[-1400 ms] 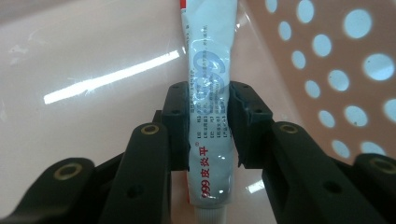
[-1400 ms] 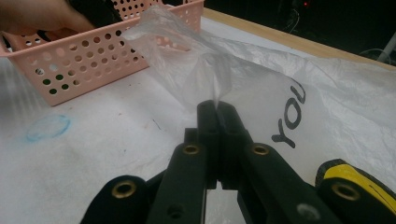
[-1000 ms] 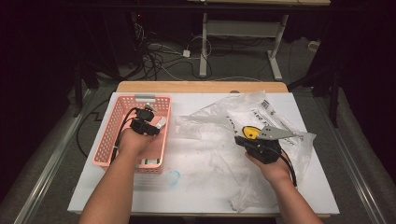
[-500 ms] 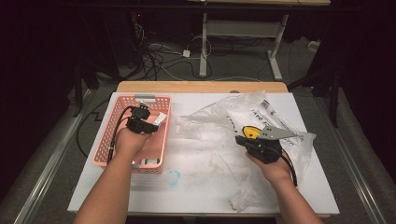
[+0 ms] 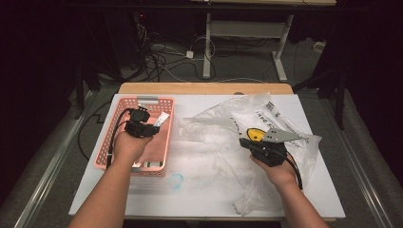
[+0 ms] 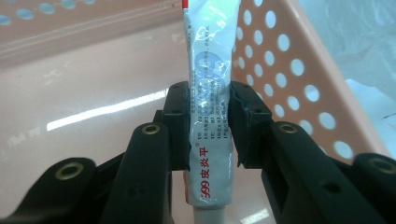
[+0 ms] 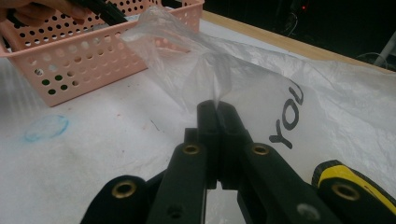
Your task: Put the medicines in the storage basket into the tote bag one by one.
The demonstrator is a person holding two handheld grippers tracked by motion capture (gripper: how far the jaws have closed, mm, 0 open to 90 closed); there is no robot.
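We see a white table with a strip of pale wood along its far edge. On its left part stands a pink perforated basket. A large clear plastic bag with black print lies crumpled over the middle and the right part. Just beside the basket, near the front, a small bluish ring mark is on the surface.

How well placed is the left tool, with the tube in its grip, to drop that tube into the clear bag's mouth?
Probably well placed: the left tool holds the tube over the pink basket, and the right tool pinches the clear bag edge beside it.
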